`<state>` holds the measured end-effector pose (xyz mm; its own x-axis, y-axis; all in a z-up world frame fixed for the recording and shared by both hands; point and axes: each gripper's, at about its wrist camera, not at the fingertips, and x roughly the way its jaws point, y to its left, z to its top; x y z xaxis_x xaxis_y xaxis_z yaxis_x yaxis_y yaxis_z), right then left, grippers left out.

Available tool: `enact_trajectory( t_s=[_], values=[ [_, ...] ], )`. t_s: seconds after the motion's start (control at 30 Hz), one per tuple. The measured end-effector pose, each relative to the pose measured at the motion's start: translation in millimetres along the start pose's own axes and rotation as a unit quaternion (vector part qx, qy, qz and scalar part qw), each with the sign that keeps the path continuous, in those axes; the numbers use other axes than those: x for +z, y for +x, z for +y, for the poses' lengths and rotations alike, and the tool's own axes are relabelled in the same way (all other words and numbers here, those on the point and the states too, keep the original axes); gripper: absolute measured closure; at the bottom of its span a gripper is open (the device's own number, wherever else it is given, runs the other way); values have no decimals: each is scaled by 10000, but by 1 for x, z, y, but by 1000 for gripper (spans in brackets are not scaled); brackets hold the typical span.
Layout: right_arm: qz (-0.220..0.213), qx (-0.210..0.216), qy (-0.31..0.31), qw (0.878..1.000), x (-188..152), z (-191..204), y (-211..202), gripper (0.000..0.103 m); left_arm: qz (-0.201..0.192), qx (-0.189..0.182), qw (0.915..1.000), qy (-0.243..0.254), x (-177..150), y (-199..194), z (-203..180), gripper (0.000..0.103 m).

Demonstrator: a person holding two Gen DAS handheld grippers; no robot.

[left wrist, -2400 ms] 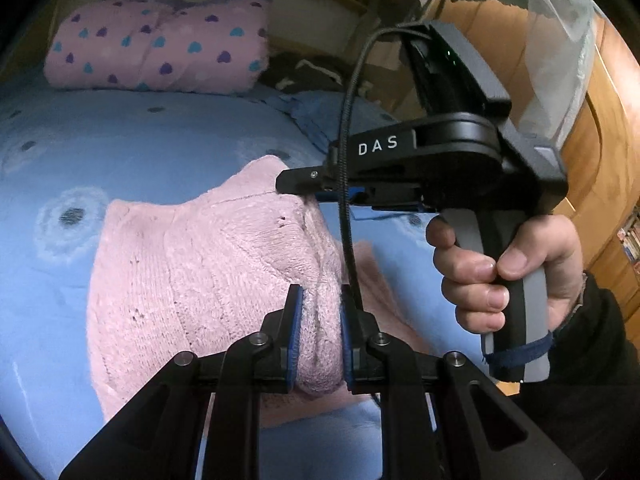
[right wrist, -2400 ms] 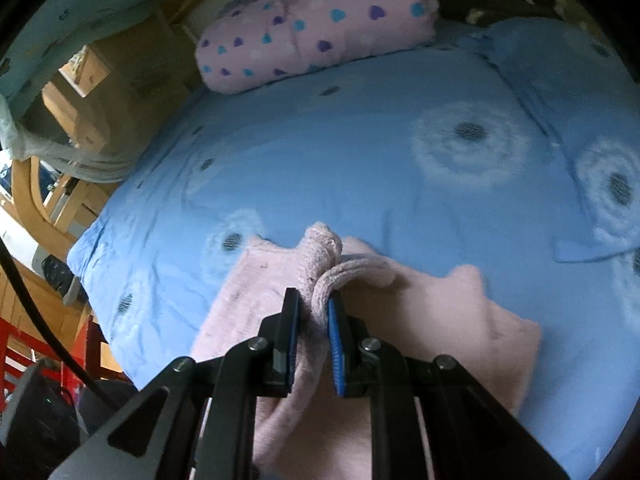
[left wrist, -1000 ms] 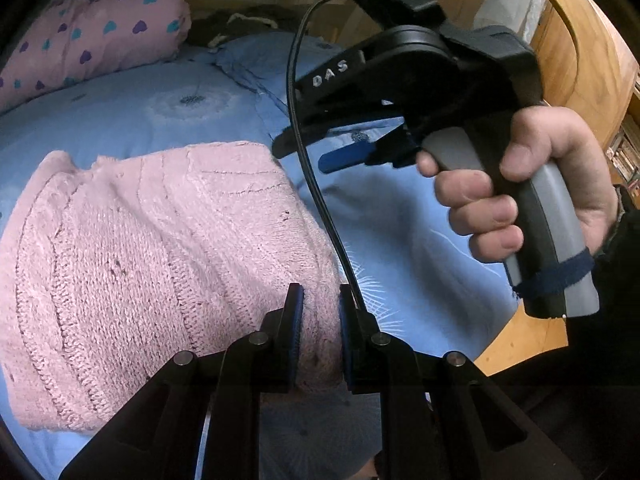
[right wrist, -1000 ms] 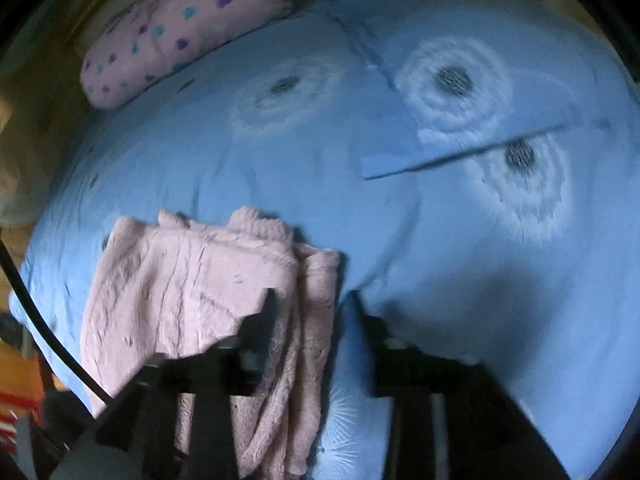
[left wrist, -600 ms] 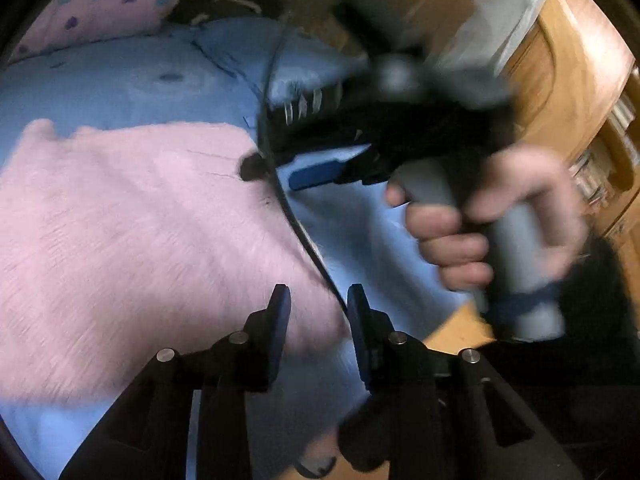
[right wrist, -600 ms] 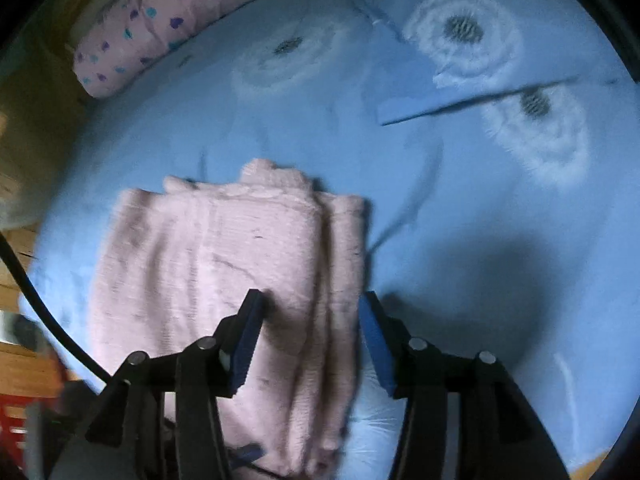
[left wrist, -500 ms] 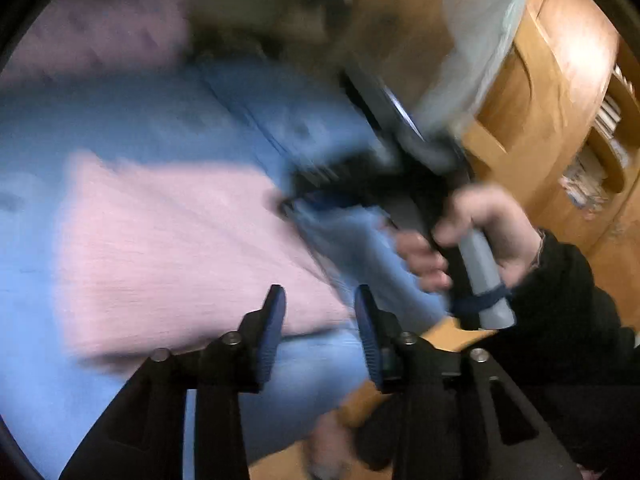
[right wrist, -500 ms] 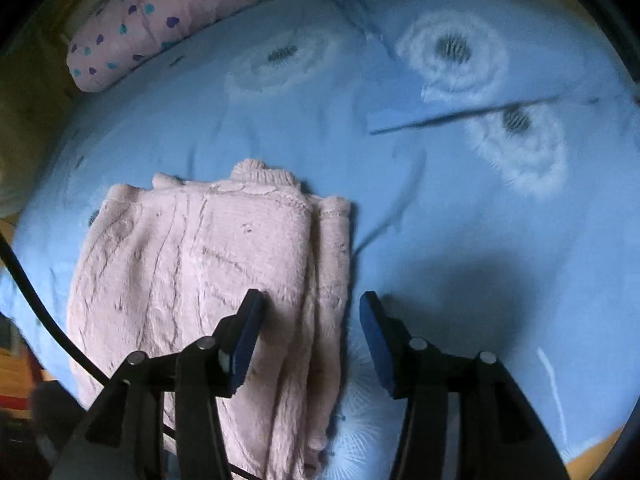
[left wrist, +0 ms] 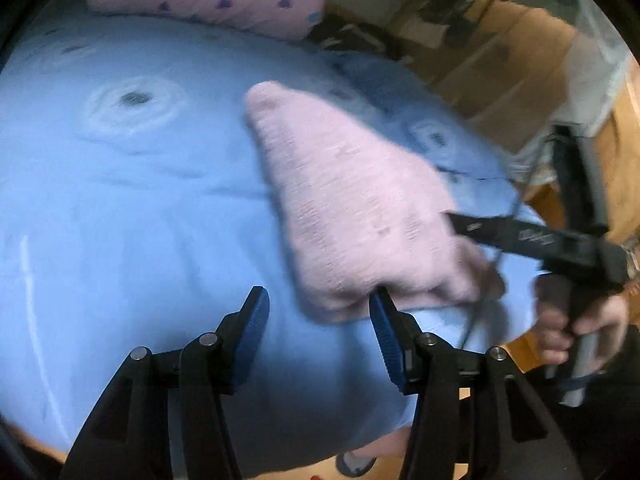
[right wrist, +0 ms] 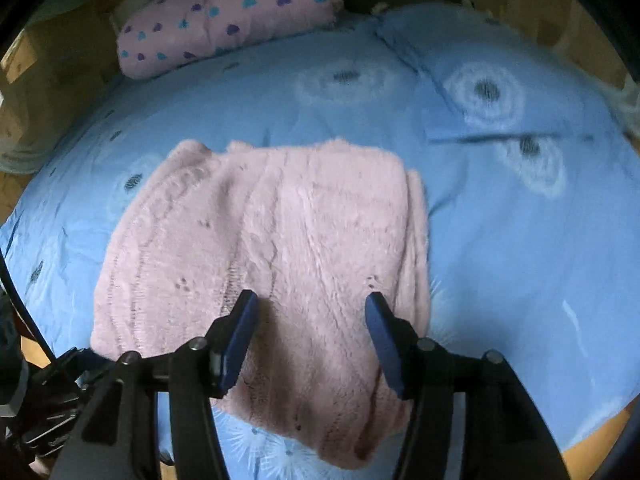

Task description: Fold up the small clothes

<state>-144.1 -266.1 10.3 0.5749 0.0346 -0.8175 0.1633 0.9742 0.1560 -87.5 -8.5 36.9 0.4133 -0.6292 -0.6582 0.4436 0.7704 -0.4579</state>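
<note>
Both tongs, left [left wrist: 318,312] and right [right wrist: 310,318], gape wide, empty. Pink knit sweater [right wrist: 276,248], folded near bed [right wrist: 520,260] edge: soft, light, limp; grip doubled edges.

A bed carries everything here, covered by a light blue sheet [right wrist: 500,248] printed with pale dandelion-like rings around dark centres. A folded pink knitted sweater [right wrist: 280,248] lies flat on the sheet near the bed's front edge, one narrower layer showing along its right side. At the far end a pink pillow [right wrist: 228,16] dotted with blue and purple hearts rests on the sheet. A folded-over blue flap [right wrist: 492,132] lies on the right part.
</note>
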Motion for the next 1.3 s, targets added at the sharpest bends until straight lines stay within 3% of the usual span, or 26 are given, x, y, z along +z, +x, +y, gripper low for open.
enact_trajectory(
  t_s=[0.07,0.1,0.2,0.27,0.3,0.37,0.4,0.6,0.67,0.77,0.83,0.9,1.0,1.03,1.1,1.17,1.23,1.3],
  values=[
    [-44,14,-35,10000,-3,-1,2,44,-218,244,9992,239,0,-2,-11,86],
    [-65,-10,-88,9999,-6,-2,2,44,-236,499,9979,333,2,1,-14,103],
    [-102,-298,-348,9989,-14,0,9,42,-207,1096,9931,367,5,8,-22,103],
    [-29,-1439,-505,9883,-22,-2,19,24,-192,1228,9916,352,6,5,-24,103],
    [37,-1456,-312,9888,-24,-9,21,12,-185,1319,9906,319,4,4,-24,103],
    [328,-813,614,9943,-27,-38,24,12,-74,1419,9897,192,0,5,-22,103],
    [389,-675,756,9941,-27,-44,24,11,-16,1459,9892,167,-4,8,-23,103],
    [148,-1582,-168,9872,-27,-16,21,6,172,1872,9806,558,-18,16,-32,103],
    [188,-1746,-167,9843,-25,-12,22,6,136,1759,9836,374,-20,4,-33,103],
    [169,-1717,-70,9850,-21,-7,15,6,-506,1555,9861,-293,-25,-45,-28,103],
    [121,-1558,-36,9877,-18,-5,7,11,-1327,1469,9802,-75,-16,-79,-38,103],
    [-60,-1479,-92,9889,-12,0,0,14,-1606,1256,9789,170,-1,-86,-44,103],
    [-423,-1293,-321,9902,-2,12,-8,17,-1012,340,9943,-78,25,-55,-33,103],
    [-533,-1241,-402,9900,4,18,-9,17,-746,269,9967,-164,29,-38,-27,103],
    [-700,-1105,-533,9900,13,32,-11,18,-311,465,9980,-278,29,-8,-18,103],
    [-824,-930,-652,9901,24,49,-10,18,376,360,9961,-708,19,29,0,103],
    [-857,-761,-795,9902,32,69,-6,18,417,28,9938,-1033,12,36,12,103],
    [-735,-508,-954,9914,41,86,3,18,404,103,9944,-973,8,31,9,103]
  ],
)
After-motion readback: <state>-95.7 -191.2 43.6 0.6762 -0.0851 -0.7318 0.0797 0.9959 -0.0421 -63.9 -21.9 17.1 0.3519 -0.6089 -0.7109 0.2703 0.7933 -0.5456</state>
